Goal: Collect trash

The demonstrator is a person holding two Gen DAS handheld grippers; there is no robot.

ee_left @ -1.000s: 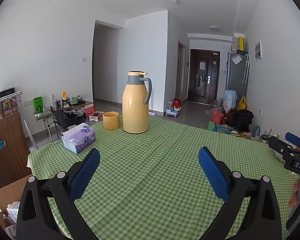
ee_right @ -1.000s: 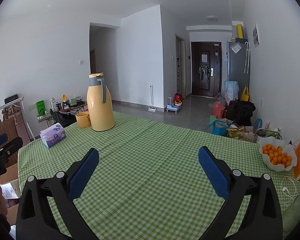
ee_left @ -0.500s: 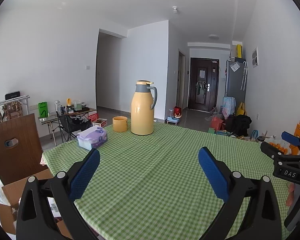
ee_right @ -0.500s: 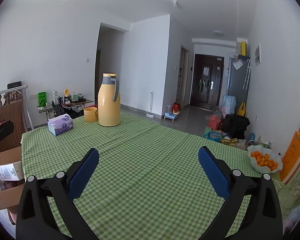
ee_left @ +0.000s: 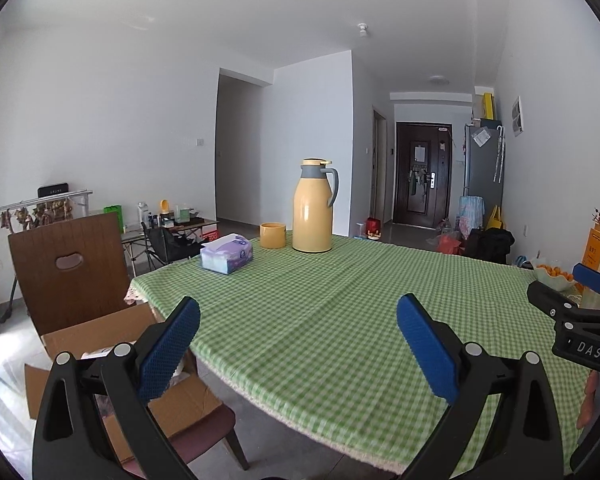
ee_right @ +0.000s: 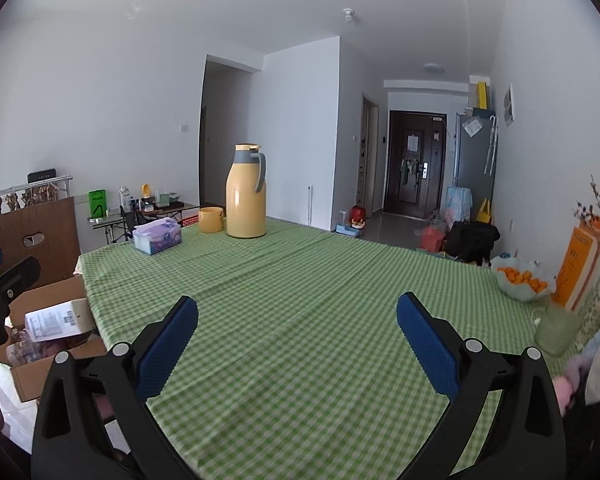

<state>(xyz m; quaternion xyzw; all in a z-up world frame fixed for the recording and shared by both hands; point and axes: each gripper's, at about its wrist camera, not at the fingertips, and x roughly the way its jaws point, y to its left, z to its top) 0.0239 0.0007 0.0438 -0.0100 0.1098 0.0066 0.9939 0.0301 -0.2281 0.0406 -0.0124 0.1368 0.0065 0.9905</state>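
An open brown cardboard box (ee_left: 80,336) holding paper scraps sits on the floor just beside the green checked worktop (ee_left: 340,312), mouth upward. On the worktop stand one yellow thermos jug (ee_left: 314,206), one yellow cup (ee_left: 273,235) and one purple tissue box (ee_left: 227,253). Left tool (ee_left: 298,344) and right tool (ee_right: 298,344) hover spread, empty.

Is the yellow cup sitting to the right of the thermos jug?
No, the yellow cup stands left of the thermos jug.
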